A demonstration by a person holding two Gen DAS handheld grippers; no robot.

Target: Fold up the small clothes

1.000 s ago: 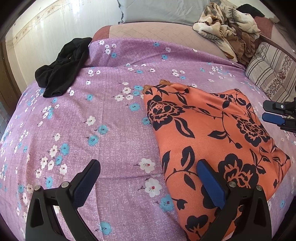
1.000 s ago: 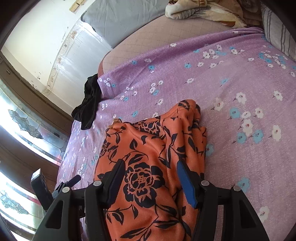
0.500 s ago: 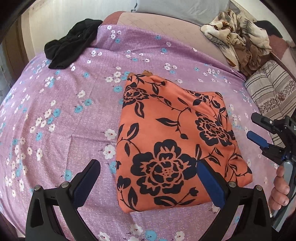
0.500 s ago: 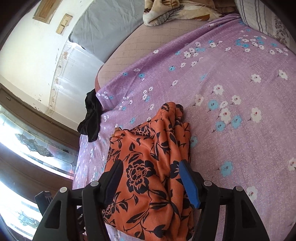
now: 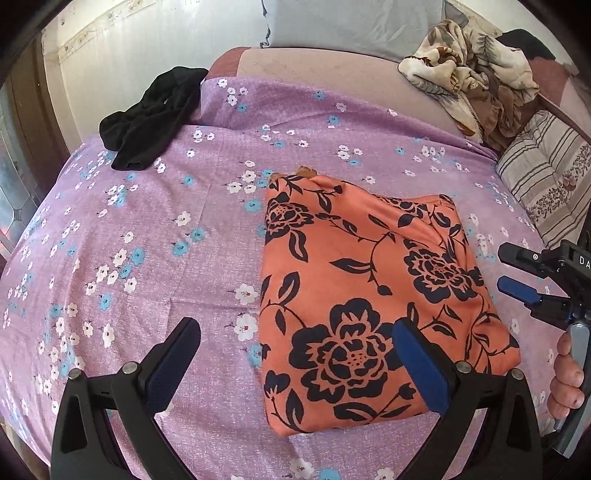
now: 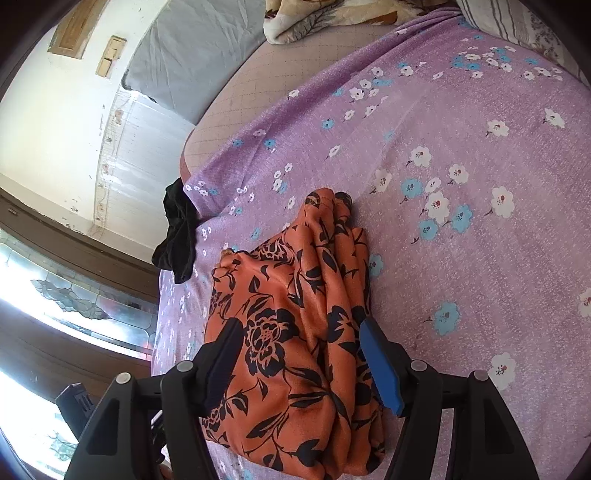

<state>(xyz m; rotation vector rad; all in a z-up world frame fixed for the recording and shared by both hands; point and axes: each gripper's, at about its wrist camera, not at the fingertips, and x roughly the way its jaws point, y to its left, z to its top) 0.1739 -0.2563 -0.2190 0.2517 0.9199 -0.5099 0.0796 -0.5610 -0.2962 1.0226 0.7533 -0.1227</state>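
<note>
An orange garment with black flowers (image 5: 362, 295) lies folded into a rough rectangle on the purple flowered bedsheet (image 5: 147, 240). It also shows in the right wrist view (image 6: 295, 332), with stacked folds along its right edge. My left gripper (image 5: 295, 358) is open and empty, above the garment's near left corner. My right gripper (image 6: 299, 350) is open and empty, hovering over the garment's near end; it shows at the right edge of the left wrist view (image 5: 517, 273).
A black garment (image 5: 151, 118) lies crumpled at the sheet's far left corner. A heap of beige patterned clothes (image 5: 469, 77) sits at the far right. A striped pillow (image 5: 546, 177) lies at the right. A grey pillow (image 5: 351, 22) leans at the back.
Both grippers have pulled back from the garment, open and empty. The left view has swung from over the bare sheet to above the garment's near corner.
</note>
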